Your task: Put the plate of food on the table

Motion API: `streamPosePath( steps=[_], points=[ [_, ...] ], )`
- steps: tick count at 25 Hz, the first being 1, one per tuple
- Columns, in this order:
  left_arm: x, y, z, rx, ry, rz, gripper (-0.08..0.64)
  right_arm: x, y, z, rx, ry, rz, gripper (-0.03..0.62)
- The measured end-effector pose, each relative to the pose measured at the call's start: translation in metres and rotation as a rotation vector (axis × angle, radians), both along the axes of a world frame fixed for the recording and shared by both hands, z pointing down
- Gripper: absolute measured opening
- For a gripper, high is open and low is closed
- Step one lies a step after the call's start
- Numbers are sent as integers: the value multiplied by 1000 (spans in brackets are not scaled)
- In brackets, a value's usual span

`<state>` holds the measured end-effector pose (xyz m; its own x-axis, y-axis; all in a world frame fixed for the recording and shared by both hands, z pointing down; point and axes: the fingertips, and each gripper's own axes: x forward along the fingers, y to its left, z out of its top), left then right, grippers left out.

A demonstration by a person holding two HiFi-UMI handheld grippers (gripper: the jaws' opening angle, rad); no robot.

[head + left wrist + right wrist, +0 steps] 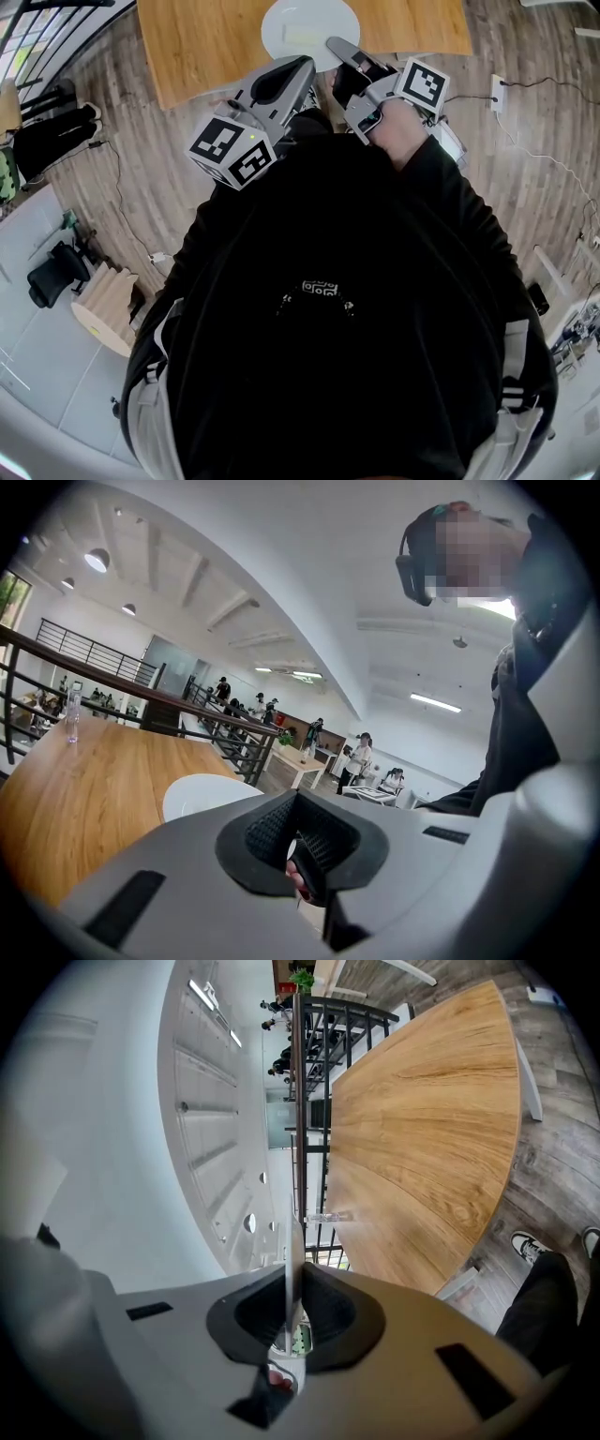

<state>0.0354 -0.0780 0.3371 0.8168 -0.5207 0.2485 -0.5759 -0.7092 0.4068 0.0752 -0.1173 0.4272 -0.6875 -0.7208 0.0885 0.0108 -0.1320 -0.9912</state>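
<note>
The round white plate (309,28) sits over the near edge of the light wooden table (187,47), with bare board open on either side. The right gripper (335,44) has its 2 jaws clamped on the plate's near rim. The left gripper (303,66), jaws together and empty, is just beside that rim.

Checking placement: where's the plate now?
In the head view, the plate is at top centre over the wooden table, close to the table's near edge. The right gripper is shut on its near rim.
</note>
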Motion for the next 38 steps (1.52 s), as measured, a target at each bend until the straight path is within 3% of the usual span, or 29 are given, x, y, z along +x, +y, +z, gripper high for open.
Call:
streamPosePath(
  steps=[12,19,31,38],
  points=[
    [-32,-84,-2,-4,14,44,6,-30,-82,-4,1,31,34,34],
    [-70,-149,6,-24,26,72,6,-65,-141,2,-20,44,66,34],
    [-79,-181,21,-54,54,160,6,-77,-175,20,-58,94,115,32],
    [-81,-171,24,-84,61,134,6,-80,-178,16,-52,102,93,34]
  ],
)
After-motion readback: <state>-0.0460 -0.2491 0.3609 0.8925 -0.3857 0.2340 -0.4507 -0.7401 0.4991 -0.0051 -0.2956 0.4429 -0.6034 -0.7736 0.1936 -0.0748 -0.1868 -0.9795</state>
